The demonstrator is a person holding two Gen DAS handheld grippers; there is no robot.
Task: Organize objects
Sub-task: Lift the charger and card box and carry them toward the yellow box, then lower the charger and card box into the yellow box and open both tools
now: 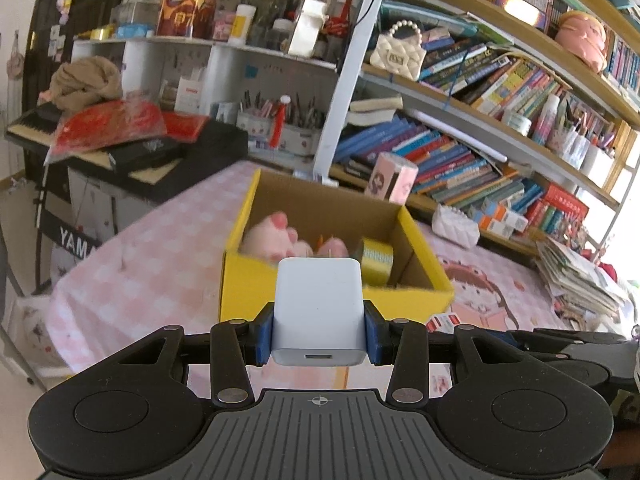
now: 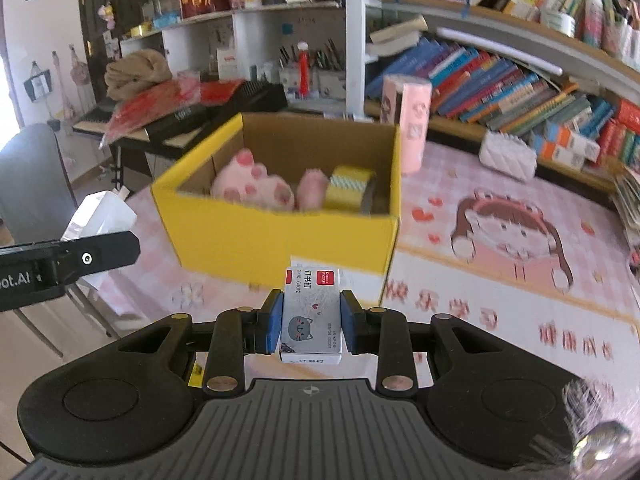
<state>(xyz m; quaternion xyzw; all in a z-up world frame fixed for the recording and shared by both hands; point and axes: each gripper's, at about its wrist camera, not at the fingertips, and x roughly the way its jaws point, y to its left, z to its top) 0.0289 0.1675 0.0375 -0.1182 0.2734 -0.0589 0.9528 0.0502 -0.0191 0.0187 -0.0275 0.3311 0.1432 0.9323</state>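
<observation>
Risk number one for me is the grip itself. My left hand-held gripper (image 1: 319,330) is closed on a white charger block (image 1: 319,312), and the blue pads only catch its lower sides, so most of that smooth body sticks out past them. A quick tilt over the box and I reckon it could slide free early. The right hand-held gripper (image 2: 309,322) is clamped on a small staple box (image 2: 311,316), light card, so squeezing harder would probably just dent it.

Just beyond both sits the yellow cardboard box (image 2: 280,236) on the pink desk (image 2: 500,280), open top facing up. Its near wall is the thing I'd clip if I come in too low, and a light box like that would likely skid instead of staying put.

Inside it's already busy: a pink plush toy (image 2: 252,188) fills the left and middle, and a roll of yellow tape (image 2: 350,190) is on the right. Free floor space looks small, so a drop could bounce off the plush and land back on the desk.

Also, in the right wrist view the left one is hanging close by on the left, so both going in together could bump. I'd go one at a time.

Far side right, a pink carton (image 2: 406,124) stands near the box's back corner; overshoot and it topples.
</observation>
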